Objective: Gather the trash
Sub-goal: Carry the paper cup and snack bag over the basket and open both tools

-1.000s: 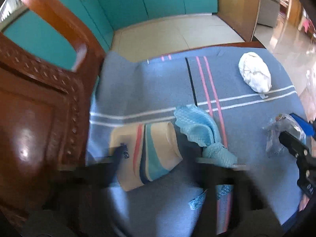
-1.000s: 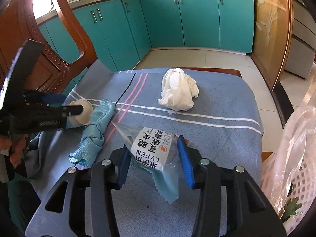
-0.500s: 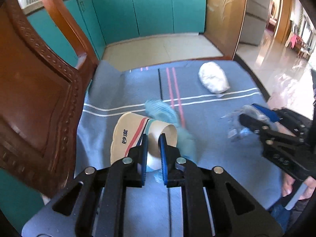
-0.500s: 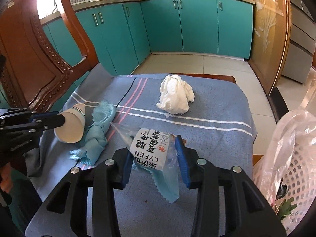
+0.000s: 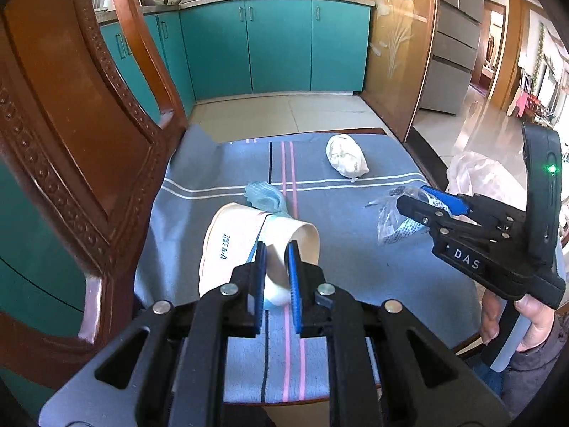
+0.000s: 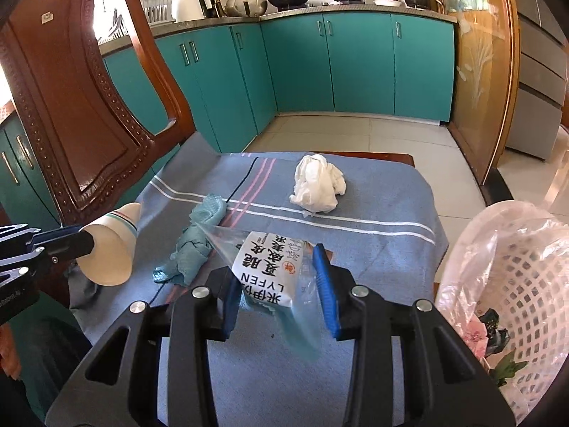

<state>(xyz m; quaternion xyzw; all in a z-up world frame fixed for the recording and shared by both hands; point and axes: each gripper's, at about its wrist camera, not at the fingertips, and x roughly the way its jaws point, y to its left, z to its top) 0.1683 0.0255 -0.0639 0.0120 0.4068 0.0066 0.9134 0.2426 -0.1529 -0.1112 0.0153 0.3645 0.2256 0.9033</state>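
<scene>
A kitchen with teal cabinets [image 6: 355, 67] and a carved wooden chair back [image 5: 71, 142]; in front, a desk under a blue striped cloth [image 5: 355, 267].

Nearest on the cloth, the left tool [image 5: 276, 249] is pressed tight on the wall of a paper cup [image 5: 242, 245], held tipped on its side, its mouth toward the chair, lifted off the cloth. The right tool [image 6: 281, 263], gripped by a hand [image 5: 533, 323], pinches a clear wrapper [image 6: 274, 267] with a white printed label; its jaws have just been closing on it. Just right of that wrapper stands a white lattice basket [image 6: 526, 284] lined with a plastic bag.

Between cup and wrapper, a crumpled teal rag [image 6: 193, 245] lies on the cloth. Beyond the wrapper, near the cloth's far edge, a balled white tissue [image 6: 318, 188] rests alone.
</scene>
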